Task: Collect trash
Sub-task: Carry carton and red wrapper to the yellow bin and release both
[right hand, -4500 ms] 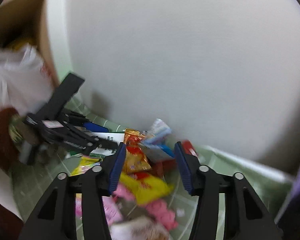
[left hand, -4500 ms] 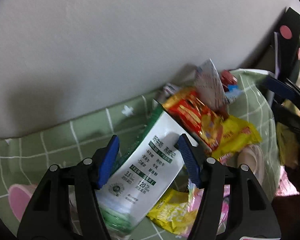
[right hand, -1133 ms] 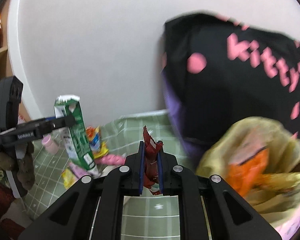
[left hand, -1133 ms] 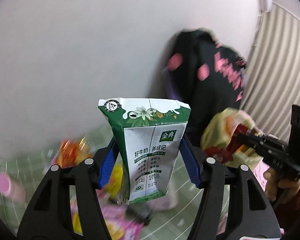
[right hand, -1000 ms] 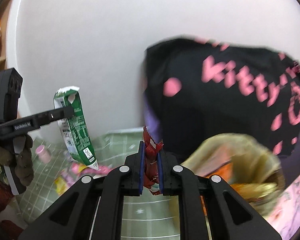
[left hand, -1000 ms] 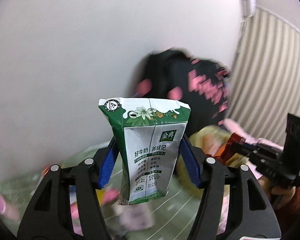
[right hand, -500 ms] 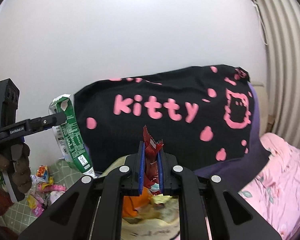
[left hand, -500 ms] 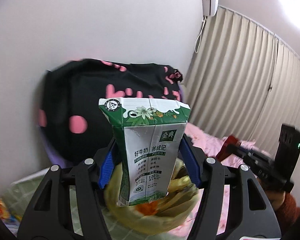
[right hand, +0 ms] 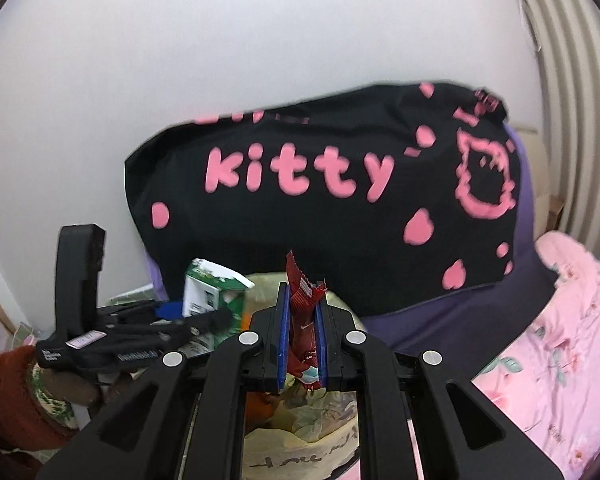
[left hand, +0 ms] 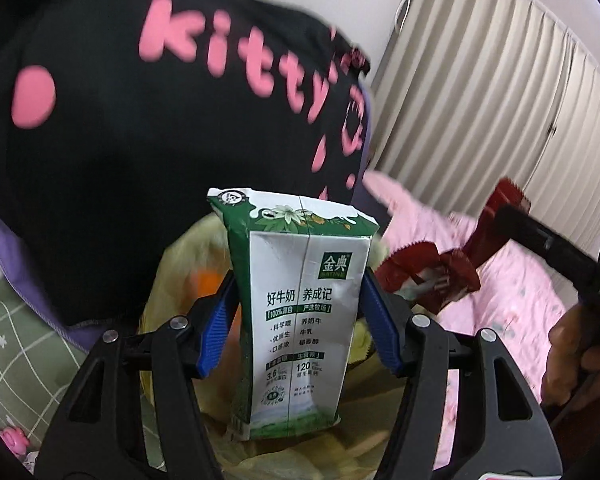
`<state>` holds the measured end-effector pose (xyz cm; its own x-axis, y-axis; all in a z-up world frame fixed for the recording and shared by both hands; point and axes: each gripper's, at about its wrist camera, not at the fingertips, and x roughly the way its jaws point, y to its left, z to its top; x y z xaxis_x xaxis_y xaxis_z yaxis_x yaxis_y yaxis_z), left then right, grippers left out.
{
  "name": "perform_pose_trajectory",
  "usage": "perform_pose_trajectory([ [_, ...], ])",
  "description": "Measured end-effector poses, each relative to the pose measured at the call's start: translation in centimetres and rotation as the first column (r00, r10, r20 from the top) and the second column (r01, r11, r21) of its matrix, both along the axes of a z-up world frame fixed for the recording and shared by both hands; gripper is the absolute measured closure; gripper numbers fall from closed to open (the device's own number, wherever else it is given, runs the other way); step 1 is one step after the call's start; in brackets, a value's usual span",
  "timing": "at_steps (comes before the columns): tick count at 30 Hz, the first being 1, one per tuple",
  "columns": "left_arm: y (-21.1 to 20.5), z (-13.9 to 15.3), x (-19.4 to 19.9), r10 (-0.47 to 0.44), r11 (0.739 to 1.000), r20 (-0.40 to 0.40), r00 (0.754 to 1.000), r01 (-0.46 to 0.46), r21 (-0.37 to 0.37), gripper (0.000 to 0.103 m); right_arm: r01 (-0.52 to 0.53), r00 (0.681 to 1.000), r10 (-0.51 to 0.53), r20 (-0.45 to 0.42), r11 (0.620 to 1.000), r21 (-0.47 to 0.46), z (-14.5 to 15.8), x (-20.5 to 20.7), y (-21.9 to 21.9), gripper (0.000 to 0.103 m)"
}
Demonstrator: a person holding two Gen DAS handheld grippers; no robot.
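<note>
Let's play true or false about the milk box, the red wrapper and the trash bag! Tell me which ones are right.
1. The left gripper is holding the milk carton. True.
2. The right gripper is open and empty. False: it is shut on the red wrapper.
3. The milk carton is blue. False: it is green and white.
4. A yellowish trash bag sits below the grippers. True.
5. The black pillow says "kitty" in pink. True.

The milk carton [left hand: 300,312] stands upright between the left gripper [left hand: 300,316] fingers, above the open trash bag [left hand: 180,264], with the wrapper [left hand: 428,276] just to its right, pinched in the right gripper [right hand: 303,334]. Behind the bag leans the cushion [right hand: 340,200] against the wall [right hand: 260,40]. The bedsheet [right hand: 560,340] spreads to the right, the checked cloth [left hand: 12,340] to the left.
</note>
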<state>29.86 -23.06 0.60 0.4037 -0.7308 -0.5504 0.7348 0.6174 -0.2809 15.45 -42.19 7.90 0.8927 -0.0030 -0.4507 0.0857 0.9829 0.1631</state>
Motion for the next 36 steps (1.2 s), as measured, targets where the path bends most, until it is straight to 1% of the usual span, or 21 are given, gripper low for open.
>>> perform_pose_trajectory([
  [1, -0.1, -0.4, 0.3, 0.003, 1.0, -0.013, 1.0, -0.003, 0.014, 0.046, -0.007, 1.0, 0.007, -0.009, 1.0, 0.006, -0.4, 0.4, 0.0, 0.091],
  [4, 0.2, -1.1, 1.0, 0.011, 1.0, -0.043, 0.999, -0.01, 0.016, 0.046, -0.035, 0.999, 0.036, -0.041, 0.999, 0.033, -2.0, 1.6, -0.1, 0.091],
  [7, 0.2, -1.0, 0.8, 0.004, 1.0, -0.039, 0.999, -0.004, 0.019, 0.046, -0.053, 0.995, 0.056, -0.079, 0.998, 0.039, -3.3, 2.6, 0.1, 0.091],
  [9, 0.1, -0.9, 0.6, 0.001, 1.0, -0.034, 0.999, 0.0, 0.022, 0.046, -0.053, 0.991, 0.056, -0.118, 0.998, 0.028, -4.3, 3.1, 0.3, 0.091],
  [11, 0.3, -0.8, 0.4, -0.004, 1.0, -0.038, 0.999, 0.005, 0.018, 0.046, -0.048, 0.988, 0.053, -0.147, 0.998, 0.038, -5.2, 3.4, 0.1, 0.091],
  [16, 0.4, -0.2, 0.4, -0.024, 1.0, -0.056, 0.998, 0.024, 0.01, 0.046, -0.027, 0.98, 0.031, -0.196, 0.999, 0.025, -6.5, 3.4, 0.0, 0.091],
  [20, 0.3, 0.1, 0.6, -0.04, 0.999, -0.073, 0.997, 0.04, 0.004, 0.046, -0.015, 0.982, 0.017, -0.187, 1.0, 0.014, -6.4, 2.9, 0.2, 0.091],
  [24, 0.3, 0.4, 0.3, -0.056, 0.998, -0.071, 0.996, 0.056, 0.001, 0.046, -0.01, 0.986, 0.01, -0.167, 1.0, -0.001, -5.8, 2.8, 0.4, 0.091],
  [30, 0.3, 0.5, 0.2, -0.093, 0.996, -0.098, 0.991, 0.093, -0.003, 0.045, -0.007, 0.985, 0.004, -0.171, 1.0, -0.018, -5.7, 2.7, 0.6, 0.091],
  [34, 0.7, 0.5, 0.4, -0.09, 0.996, -0.112, 0.99, 0.089, -0.011, 0.045, 0.01, 0.984, -0.014, -0.178, 1.0, -0.023, -5.9, 2.6, 0.6, 0.09],
  [35, 0.9, 0.5, 0.5, -0.085, 0.996, -0.112, 0.99, 0.084, -0.017, 0.044, 0.012, 0.984, -0.017, -0.178, 1.0, -0.026, -6.0, 2.5, 0.6, 0.089],
  [36, 1.1, 0.6, 0.5, -0.082, 0.997, -0.114, 0.99, 0.08, -0.021, 0.043, 0.015, 0.984, -0.02, -0.179, 0.999, -0.03, -6.0, 2.5, 0.6, 0.086],
])
